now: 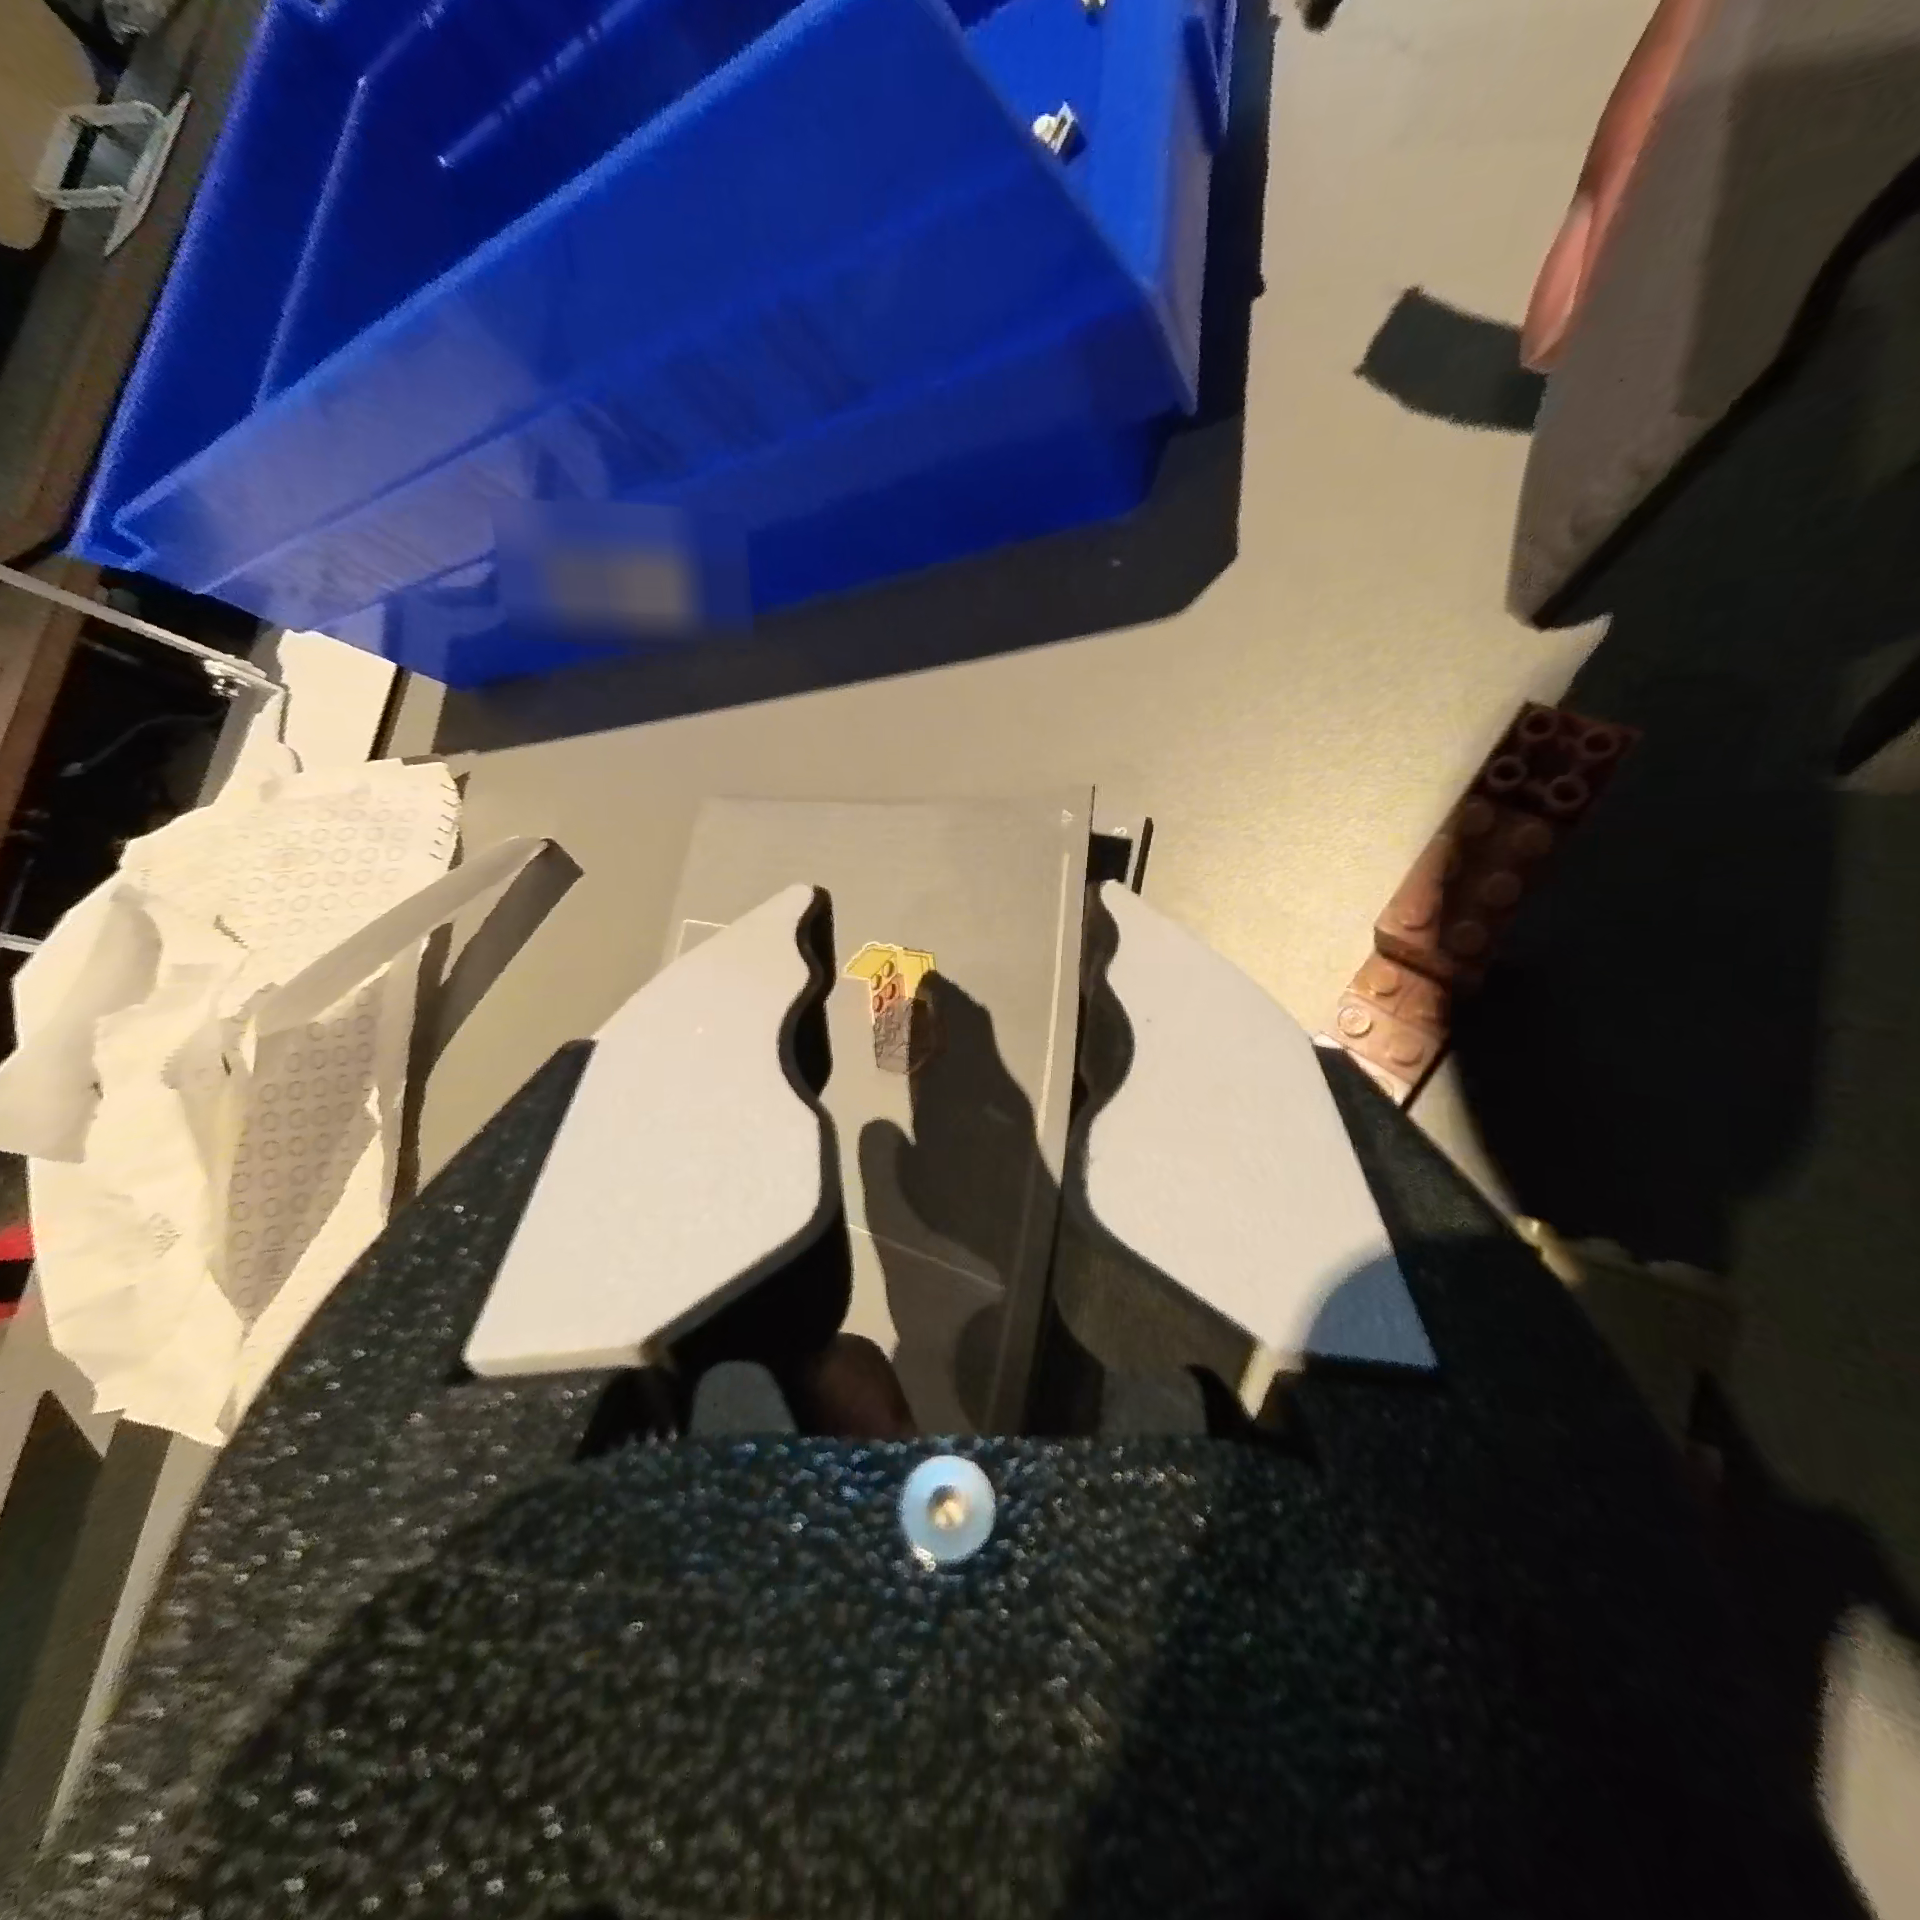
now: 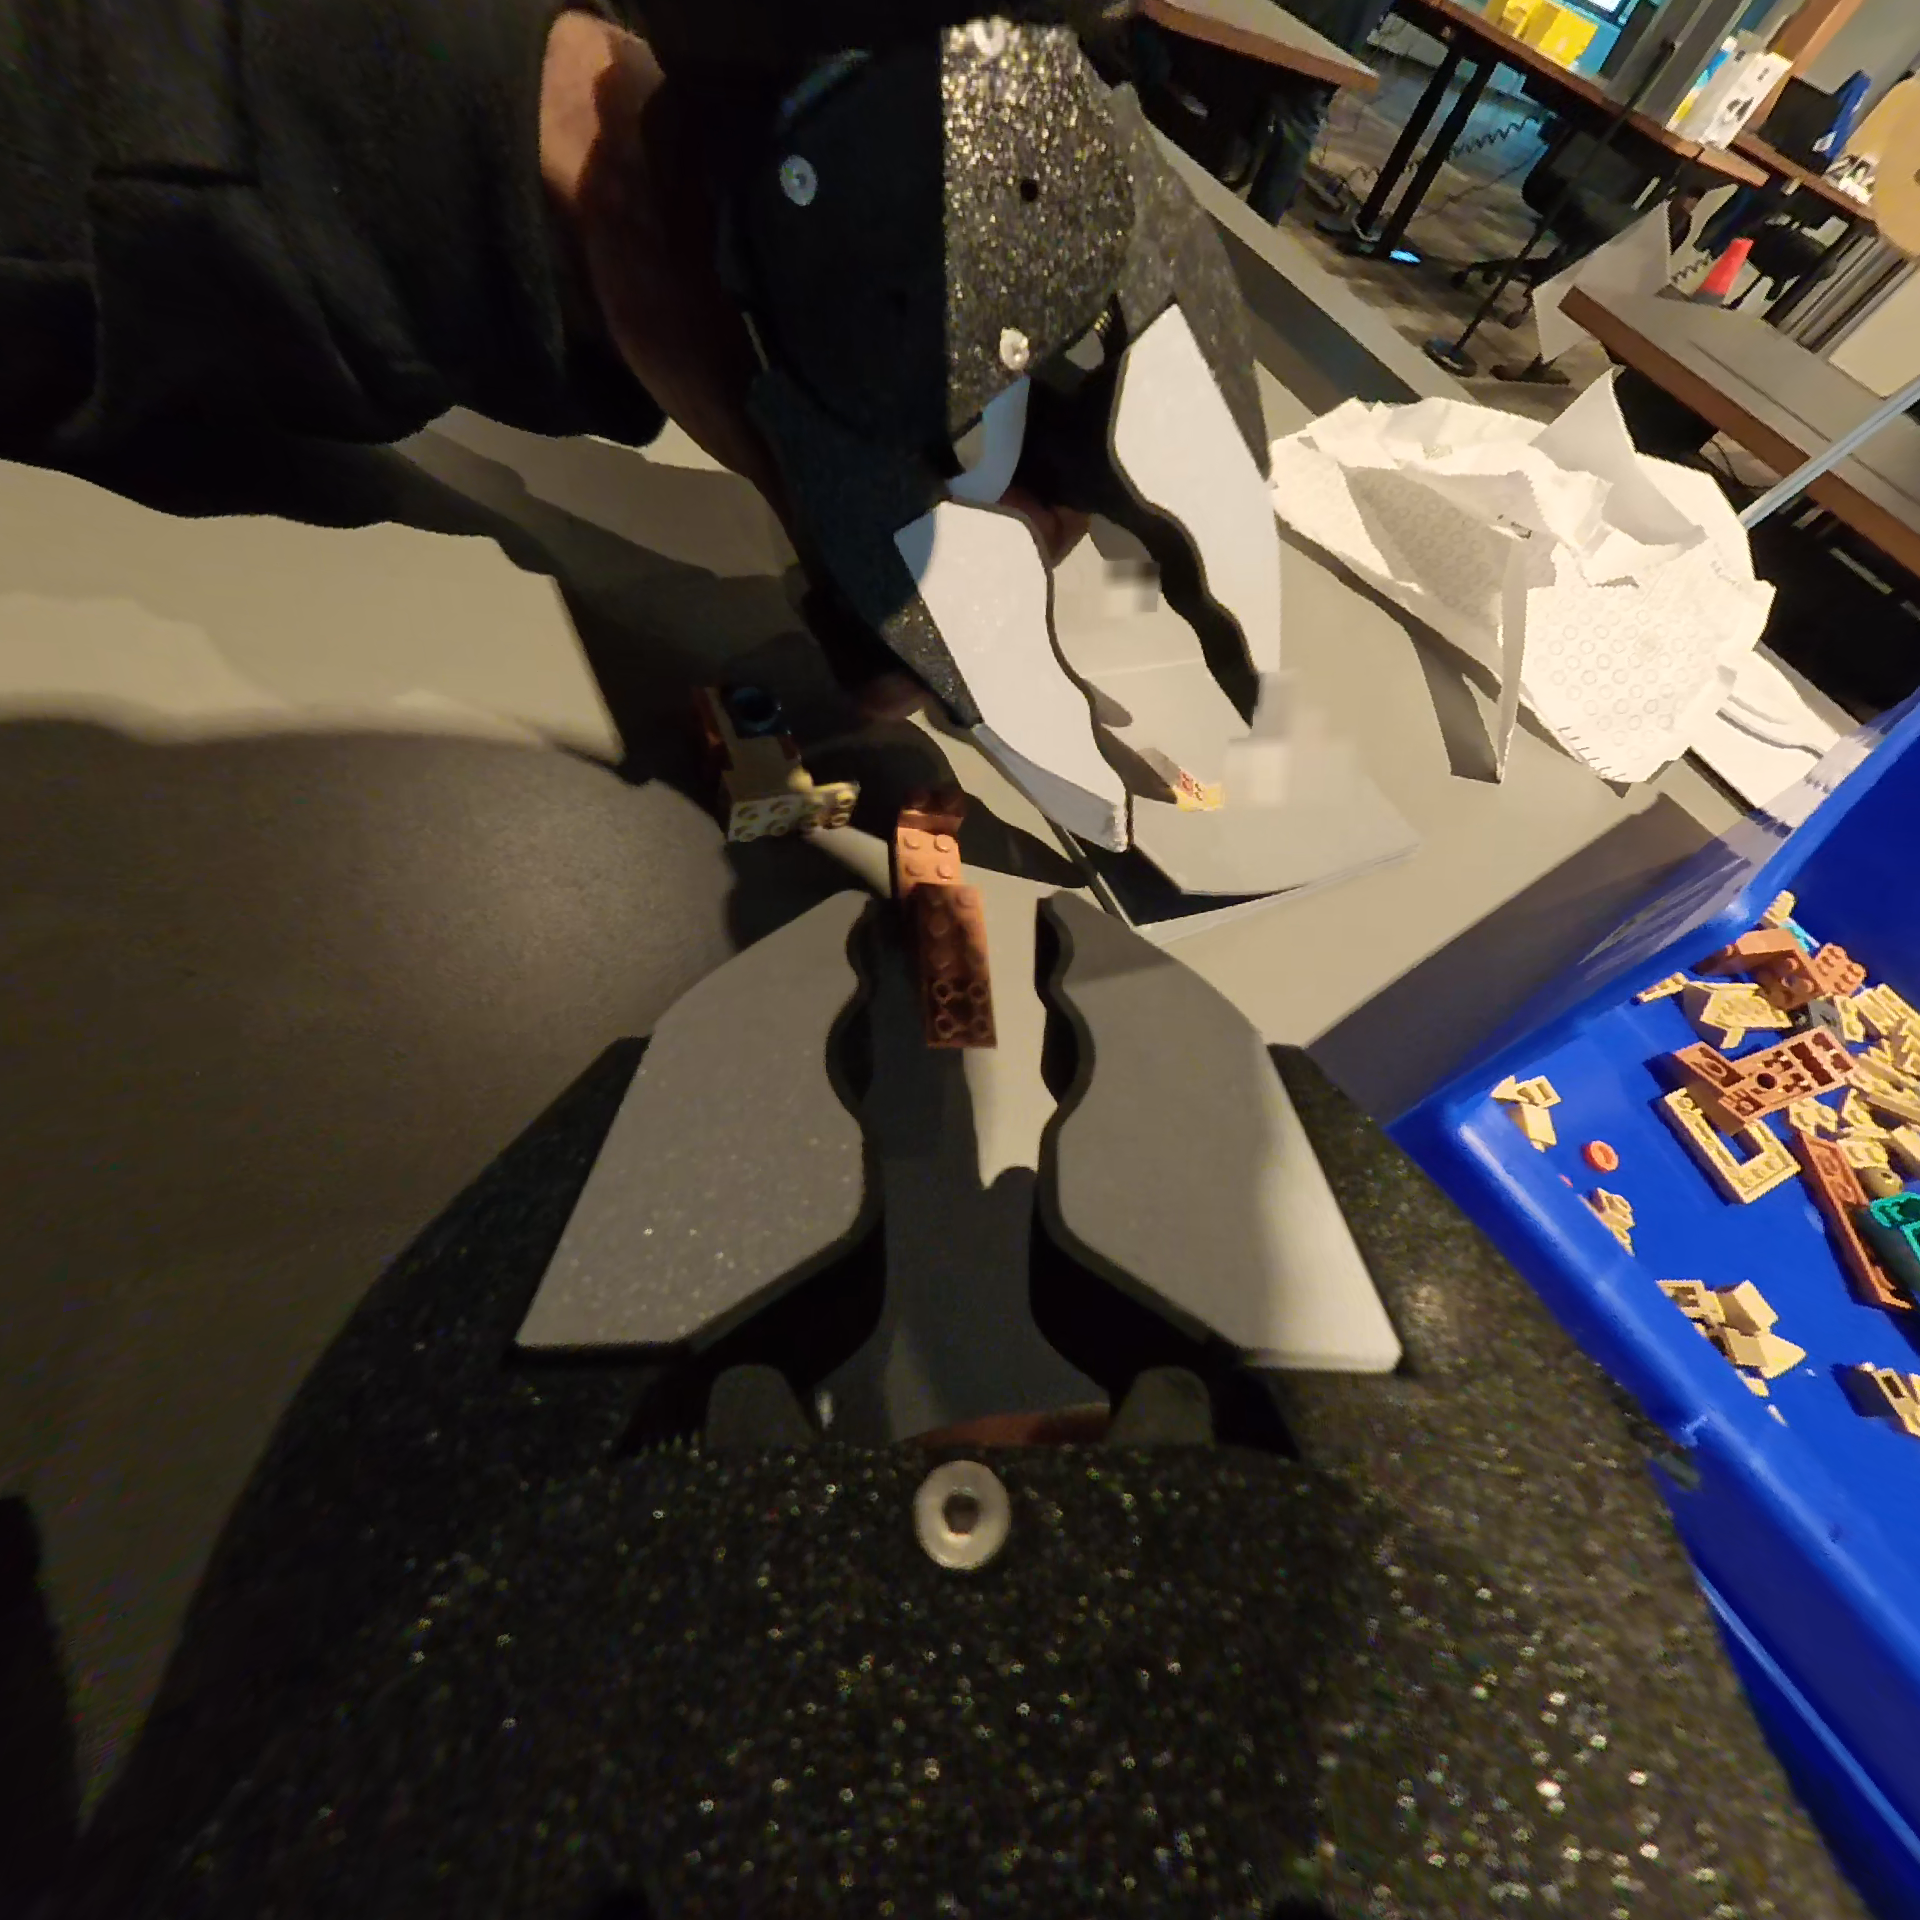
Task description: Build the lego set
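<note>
Over the booklet (image 1: 935, 1039), left hand-held gripper (image 1: 956, 925) tilts down, fingers apart.

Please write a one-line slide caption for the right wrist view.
Open right gripper over a brown lego plate assembly, beside a blue bin of loose bricks.

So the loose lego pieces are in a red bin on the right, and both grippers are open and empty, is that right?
Not quite: the bin is blue, not red, as the right wrist view shows. The rest holds: loose pieces lie in it, and the left gripper and right gripper are open and empty.
</note>
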The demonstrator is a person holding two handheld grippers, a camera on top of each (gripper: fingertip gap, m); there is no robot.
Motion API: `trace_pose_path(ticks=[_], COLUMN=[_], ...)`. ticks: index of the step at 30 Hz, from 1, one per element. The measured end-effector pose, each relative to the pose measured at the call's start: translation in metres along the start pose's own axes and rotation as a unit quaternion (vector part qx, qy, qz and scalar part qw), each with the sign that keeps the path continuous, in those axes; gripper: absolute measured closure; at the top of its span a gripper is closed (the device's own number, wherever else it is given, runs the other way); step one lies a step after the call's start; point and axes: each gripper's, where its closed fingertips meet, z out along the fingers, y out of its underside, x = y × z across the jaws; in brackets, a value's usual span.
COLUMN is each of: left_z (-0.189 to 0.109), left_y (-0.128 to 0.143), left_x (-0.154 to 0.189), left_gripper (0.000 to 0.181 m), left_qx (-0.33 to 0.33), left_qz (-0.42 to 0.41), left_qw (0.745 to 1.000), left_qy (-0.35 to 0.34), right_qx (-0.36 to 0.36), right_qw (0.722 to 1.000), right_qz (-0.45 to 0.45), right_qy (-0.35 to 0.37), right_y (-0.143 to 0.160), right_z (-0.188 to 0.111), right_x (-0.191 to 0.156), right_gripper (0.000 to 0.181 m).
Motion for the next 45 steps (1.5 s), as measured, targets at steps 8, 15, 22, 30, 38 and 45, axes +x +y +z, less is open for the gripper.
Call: trace_pose_path(ticks=[8, 15, 22, 30, 38, 45], left_z=[0.0, 0.002, -0.002, -0.013, -0.012, -0.001], left_y=[0.001, 0.006, 0.004, -0.008, -0.025, -0.012], left_x=[0.001, 0.005, 0.0, -0.021, -0.059, -0.065], left_gripper=[0.137, 0.136, 0.134, 0.132, 0.125, 0.122], left_qx=[0.007, 0.003, 0.001, 0.011, 0.029, 0.01], left_qz=[-0.023, -0.053, -0.033, -0.042, -0.12, -0.108], left_qw=[1.0, 0.998, 0.999, 0.999, 0.992, 0.992], left_qy=[0.015, 0.043, 0.042, 0.028, -0.006, -0.061], right_qx=[-0.003, -0.004, 0.011, 0.047, 0.135, 0.252], right_qw=[1.0, 1.0, 0.999, 0.999, 0.988, 0.959], right_qz=[0.006, 0.02, 0.022, 0.02, -0.006, 0.034], right_qy=[-0.004, -0.014, -0.022, 0.011, 0.076, 0.126], right_y=[0.001, 0.001, -0.003, -0.021, -0.087, -0.117], right_z=[0.001, 0.002, 0.002, -0.003, -0.011, -0.012], right_x=[0.0, 0.001, 0.002, 0.021, 0.065, 0.102], right_gripper=[0.154, 0.154, 0.155, 0.154, 0.154, 0.152])
